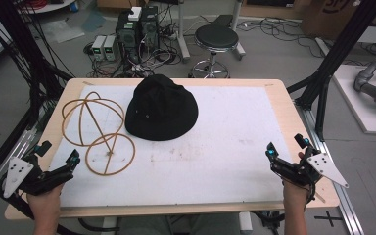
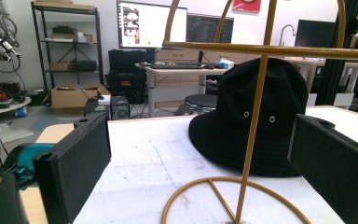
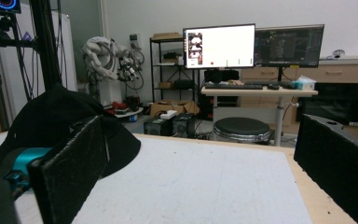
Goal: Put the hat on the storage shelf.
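Observation:
A black bucket hat (image 1: 160, 108) lies brim-down on the white mat, at the middle of its far half. Left of it stands a gold wire hat stand (image 1: 98, 132), upright on a round base ring. My left gripper (image 1: 58, 152) is open at the table's near left edge, facing the stand. In the left gripper view the stand's pole (image 2: 254, 130) rises between the open jaws, farther off, with the hat (image 2: 256, 121) behind it. My right gripper (image 1: 286, 146) is open at the near right edge. In the right gripper view the hat (image 3: 51, 121) sits far left, and nothing is between the jaws.
The white mat (image 1: 215, 156) covers most of the wooden table (image 1: 284, 107). Beyond the far edge a black stool (image 1: 216, 39) and computer boxes (image 1: 137, 27) with cables stand on the floor. Black frame posts (image 1: 323, 83) rise at the table's right side.

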